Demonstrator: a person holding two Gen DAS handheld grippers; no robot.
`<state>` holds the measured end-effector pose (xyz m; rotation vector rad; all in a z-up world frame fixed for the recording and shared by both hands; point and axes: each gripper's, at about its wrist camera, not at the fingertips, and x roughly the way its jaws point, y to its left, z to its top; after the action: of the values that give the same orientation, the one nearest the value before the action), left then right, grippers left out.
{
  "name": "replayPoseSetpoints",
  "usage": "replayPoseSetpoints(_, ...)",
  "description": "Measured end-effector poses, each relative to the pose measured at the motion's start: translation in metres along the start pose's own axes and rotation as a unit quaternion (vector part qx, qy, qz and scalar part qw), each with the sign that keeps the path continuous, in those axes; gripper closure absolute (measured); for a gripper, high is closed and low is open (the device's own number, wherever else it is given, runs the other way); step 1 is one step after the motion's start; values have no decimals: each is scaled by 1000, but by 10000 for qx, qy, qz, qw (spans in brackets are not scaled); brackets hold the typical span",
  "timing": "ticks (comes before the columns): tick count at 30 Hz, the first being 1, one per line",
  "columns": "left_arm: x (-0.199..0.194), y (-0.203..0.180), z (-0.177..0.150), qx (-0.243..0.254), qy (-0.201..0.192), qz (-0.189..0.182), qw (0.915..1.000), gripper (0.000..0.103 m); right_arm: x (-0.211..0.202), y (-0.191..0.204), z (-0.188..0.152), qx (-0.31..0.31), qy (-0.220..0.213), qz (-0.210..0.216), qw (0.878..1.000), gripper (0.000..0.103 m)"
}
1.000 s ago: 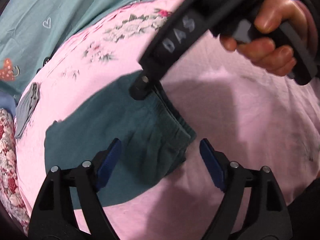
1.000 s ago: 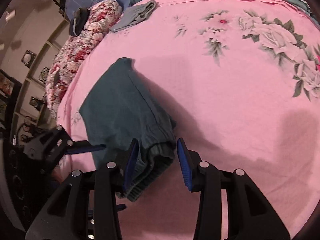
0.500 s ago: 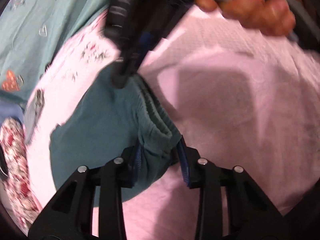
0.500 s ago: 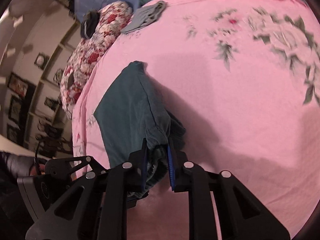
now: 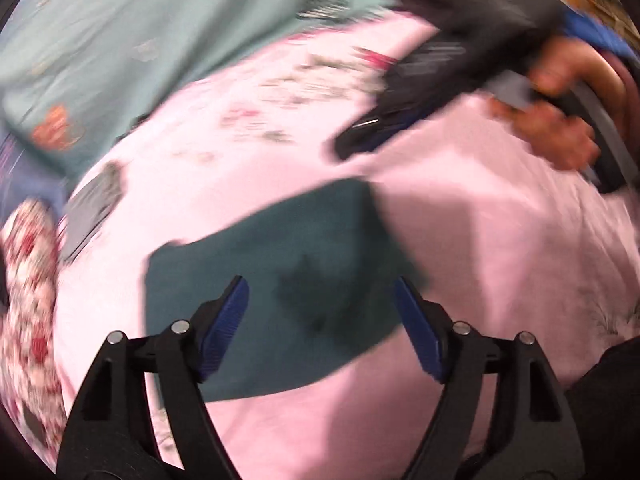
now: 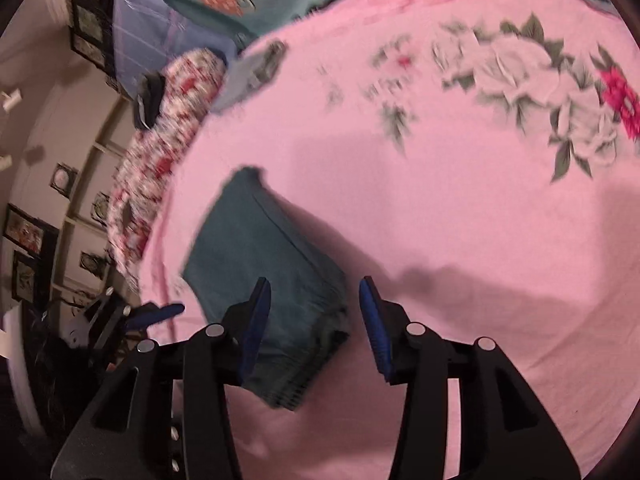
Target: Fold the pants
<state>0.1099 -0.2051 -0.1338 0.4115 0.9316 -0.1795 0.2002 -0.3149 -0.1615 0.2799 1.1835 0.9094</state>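
Lying folded into a compact teal rectangle, the pants [image 5: 280,280] rest on the pink floral bedspread [image 5: 500,260] of a bed, and both claws are spread apart with nothing between their pads. Starting at the left, a floral pillow [image 6: 160,160] and a small grey garment [image 5: 92,208] sit near the bed's left edge, well apart from the pants; beyond them a teal patterned cover [image 5: 120,40] runs along the far side. The left claw [image 5: 320,328] hangs just above the near part of the pants, its blue pads straddling the fabric without touching it that I can tell, though the view is blurred. To the right, the right claw [image 6: 314,328] hovers over the thick stacked end of the fold, where several layers show at the edge, also apart from the cloth. In the left view its claw [image 5: 384,128] appears up beyond the pants' far corner, gripped by the person's hand [image 5: 560,128]. Judging by the tidy layered bundle, the last fold looks done and the release is in hand; the next move probably calls for lifting both tools clear, or pressing the stack flat. Open bedspread to the right gives plenty of room for either.
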Motion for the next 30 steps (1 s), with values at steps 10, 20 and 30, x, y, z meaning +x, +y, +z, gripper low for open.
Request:
replayPoseSetpoints(10, 74, 95, -63, -1560, 904, 157, 9835, 25, 64, 2, -24, 84, 305, 588, 9978, 78)
replayPoseSetpoints(20, 19, 34, -29, -1558, 169, -935, 9832, 28, 28, -2, -34, 570, 40, 971, 9936, 84)
replayPoseSetpoints(30, 32, -28, -46, -274, 537, -870, 9944, 27, 42, -34, -38, 1029, 170, 735, 9918, 83)
